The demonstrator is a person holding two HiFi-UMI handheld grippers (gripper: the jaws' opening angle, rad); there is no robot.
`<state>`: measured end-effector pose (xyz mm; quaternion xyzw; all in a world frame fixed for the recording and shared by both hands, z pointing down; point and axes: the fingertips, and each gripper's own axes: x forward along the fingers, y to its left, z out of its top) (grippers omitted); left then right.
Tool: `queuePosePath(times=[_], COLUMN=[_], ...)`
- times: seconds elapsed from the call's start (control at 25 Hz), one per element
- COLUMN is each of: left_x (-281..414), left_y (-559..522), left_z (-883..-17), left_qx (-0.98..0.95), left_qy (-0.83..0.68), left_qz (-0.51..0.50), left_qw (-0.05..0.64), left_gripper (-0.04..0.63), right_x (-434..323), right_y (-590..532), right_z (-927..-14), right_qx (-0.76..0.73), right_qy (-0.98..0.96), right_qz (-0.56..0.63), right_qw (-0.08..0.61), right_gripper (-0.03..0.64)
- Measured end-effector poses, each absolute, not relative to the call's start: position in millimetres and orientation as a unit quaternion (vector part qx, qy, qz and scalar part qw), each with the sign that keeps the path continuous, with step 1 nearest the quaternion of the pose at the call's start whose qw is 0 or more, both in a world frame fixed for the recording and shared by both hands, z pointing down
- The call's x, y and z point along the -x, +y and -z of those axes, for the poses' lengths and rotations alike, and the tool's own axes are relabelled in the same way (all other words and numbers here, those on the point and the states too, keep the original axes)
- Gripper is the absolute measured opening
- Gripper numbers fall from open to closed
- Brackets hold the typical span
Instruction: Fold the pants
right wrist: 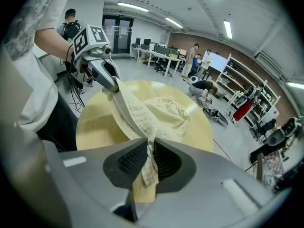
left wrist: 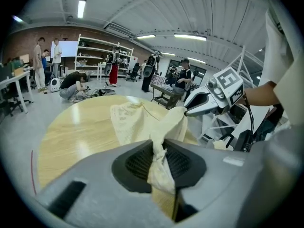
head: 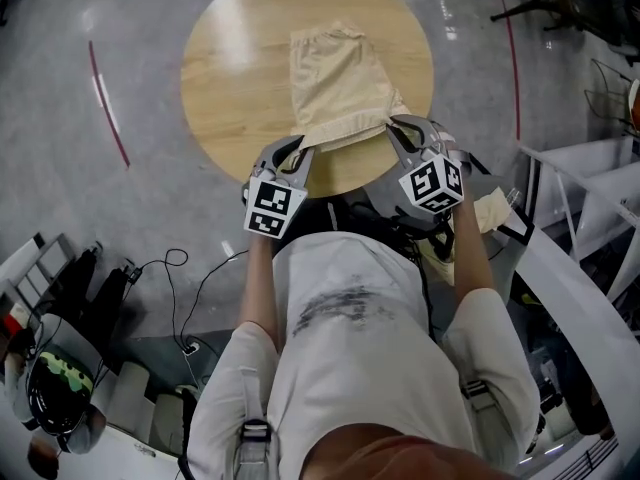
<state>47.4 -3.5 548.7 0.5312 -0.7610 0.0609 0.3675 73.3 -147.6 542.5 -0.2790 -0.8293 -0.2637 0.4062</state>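
cream-coloured pants lie on a round wooden table. their far part rests flat on the top, and their near edge is lifted just above the table's near rim. the left gripper is clenched on the near left corner of that edge. in the left gripper view the cloth is bunched between its ribbed black pads and hangs out below them. the right gripper is clamped on the near right corner, with cloth pinched between its pads in the same way. the edge runs stretched between the two grippers. far beyond the table, people stand near white shelves.
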Motion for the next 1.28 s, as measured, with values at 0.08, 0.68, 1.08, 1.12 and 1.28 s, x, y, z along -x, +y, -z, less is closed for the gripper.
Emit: queuePosePath(times=[0.08, 0.68, 1.08, 1.12, 1.28], left_x=[-36, 23, 54, 58, 71], left_y=[-3, -11, -21, -22, -27], left_z=[-547, -537, -550, -552, -562], left_qx=[-0.536, -0.548, -0.495, -0.487, -0.462], left_qy=[-0.759, -0.753, -0.783, -0.786, -0.796], left_qz=[-0.058, -0.049, -0.056, -0.055, -0.054], left_qw=[0.366, 0.361, 0.374, 0.377, 0.387], left_gripper=[0.066, 0.066, 0.066, 0.066, 0.069], right_x=[-62, -5, 28, 32, 43], right_y=[-147, -154, -165, -166, -172], right_z=[-539, -526, -540, -542, -554], right_qx=[0.271, 0.243, 0.283, 0.290, 0.313], right_qy=[-0.831, -0.839, -0.838, -0.836, -0.828], right_qz=[0.263, 0.270, 0.257, 0.256, 0.256], right_qw=[0.408, 0.406, 0.389, 0.389, 0.388], right_gripper=[0.051, 0.051, 0.054, 0.054, 0.057])
